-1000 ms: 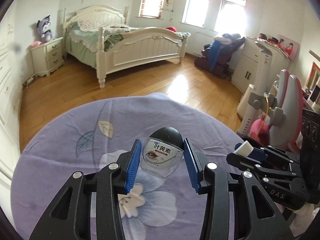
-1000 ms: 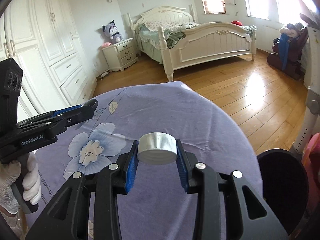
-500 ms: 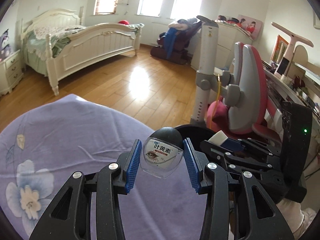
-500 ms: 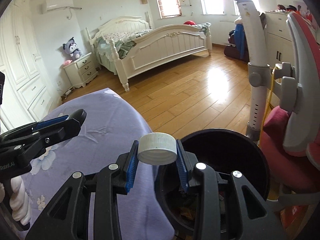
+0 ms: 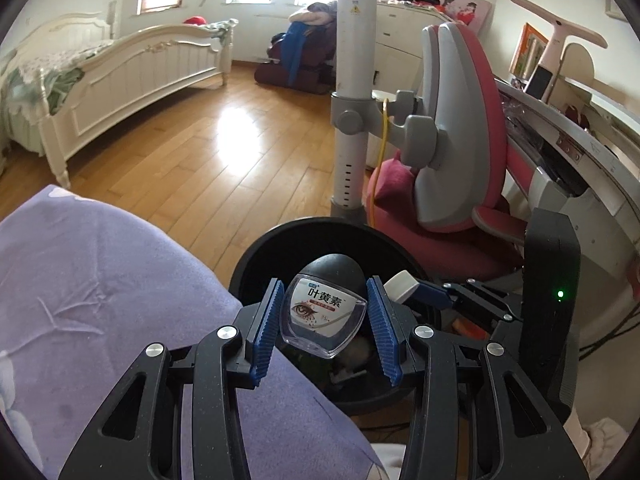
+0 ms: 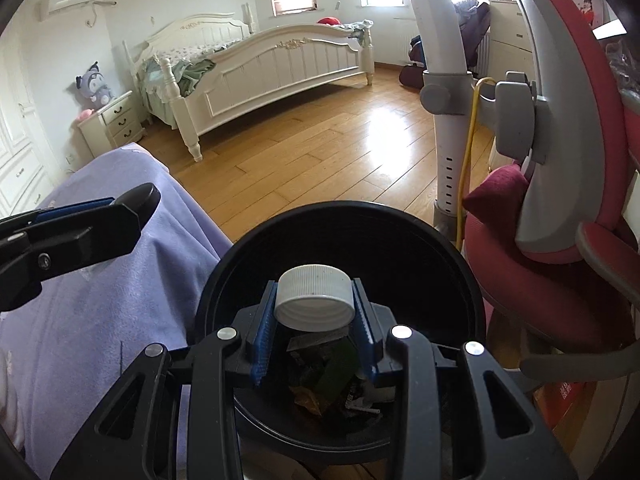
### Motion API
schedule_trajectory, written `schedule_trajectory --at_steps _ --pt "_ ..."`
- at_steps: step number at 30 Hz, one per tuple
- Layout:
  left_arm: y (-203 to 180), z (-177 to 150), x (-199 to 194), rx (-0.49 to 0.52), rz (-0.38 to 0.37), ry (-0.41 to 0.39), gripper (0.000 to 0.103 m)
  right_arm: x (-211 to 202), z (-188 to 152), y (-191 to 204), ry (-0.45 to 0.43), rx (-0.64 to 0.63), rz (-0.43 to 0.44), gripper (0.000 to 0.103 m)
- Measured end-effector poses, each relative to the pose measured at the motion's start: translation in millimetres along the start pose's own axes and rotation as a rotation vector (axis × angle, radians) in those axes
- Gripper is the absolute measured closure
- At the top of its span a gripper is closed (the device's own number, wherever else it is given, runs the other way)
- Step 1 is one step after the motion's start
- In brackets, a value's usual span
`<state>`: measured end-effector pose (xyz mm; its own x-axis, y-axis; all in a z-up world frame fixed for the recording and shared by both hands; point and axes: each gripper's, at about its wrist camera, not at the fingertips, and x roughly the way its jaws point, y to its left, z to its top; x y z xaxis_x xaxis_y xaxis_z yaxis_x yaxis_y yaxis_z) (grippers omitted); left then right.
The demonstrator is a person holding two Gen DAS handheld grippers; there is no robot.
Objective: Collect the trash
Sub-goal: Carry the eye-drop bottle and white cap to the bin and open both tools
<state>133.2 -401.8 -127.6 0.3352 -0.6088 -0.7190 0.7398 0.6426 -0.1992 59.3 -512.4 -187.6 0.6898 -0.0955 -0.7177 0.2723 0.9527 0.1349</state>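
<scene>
My left gripper (image 5: 325,320) is shut on a small clear eye-drop bottle (image 5: 324,318) with a black cap and holds it over the near rim of the black trash bin (image 5: 280,240). My right gripper (image 6: 314,312) is shut on a white ribbed bottle cap (image 6: 314,296) and holds it above the open bin (image 6: 460,280), which has scraps of trash inside. The right gripper with the cap also shows in the left wrist view (image 5: 404,286), just right of the bottle. The left gripper's finger (image 6: 100,220) shows at the left of the right wrist view.
The purple flowered cloth (image 5: 100,300) covers the table left of the bin. A pink and grey chair (image 5: 460,160) and a white pole (image 5: 352,100) stand just behind the bin. A desk (image 5: 580,132) is at the right. A white bed (image 6: 280,64) stands across the wooden floor.
Both grippers have swung right from over the purple cloth to over the black bin. Each still holds its item.
</scene>
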Motion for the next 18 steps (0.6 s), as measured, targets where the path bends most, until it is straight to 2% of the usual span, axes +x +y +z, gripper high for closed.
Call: schedule_trajectory --at_steps 18 --pt "-9.3 7.3 28.1 0.046 0.007 0.054 0.059 20.8 -7.6 -19.7 0.043 0.043 -0.020 0.067"
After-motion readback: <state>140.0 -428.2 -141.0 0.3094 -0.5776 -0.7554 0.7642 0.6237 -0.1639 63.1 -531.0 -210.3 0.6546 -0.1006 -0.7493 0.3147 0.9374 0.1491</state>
